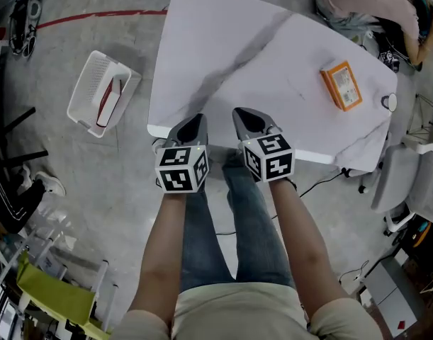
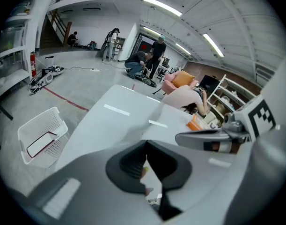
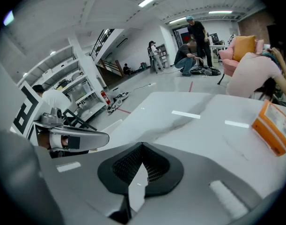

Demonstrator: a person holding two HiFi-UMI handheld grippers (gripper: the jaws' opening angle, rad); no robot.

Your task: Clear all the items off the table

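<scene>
Desk [image 1: 223,62] has one box [image 1: 341,85], far ahead and right of the right claw [image 1: 248,117]. It and the left claw [image 1: 193,125] are clenched, empty. Reaching like that could shove the box off.

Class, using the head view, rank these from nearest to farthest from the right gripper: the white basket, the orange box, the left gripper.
Measured from the right gripper:
1. Left gripper, just beside it on its left, at the near edge of the table.
2. Orange box, on the table's right part.
3. White basket, on the floor left of the table.
</scene>
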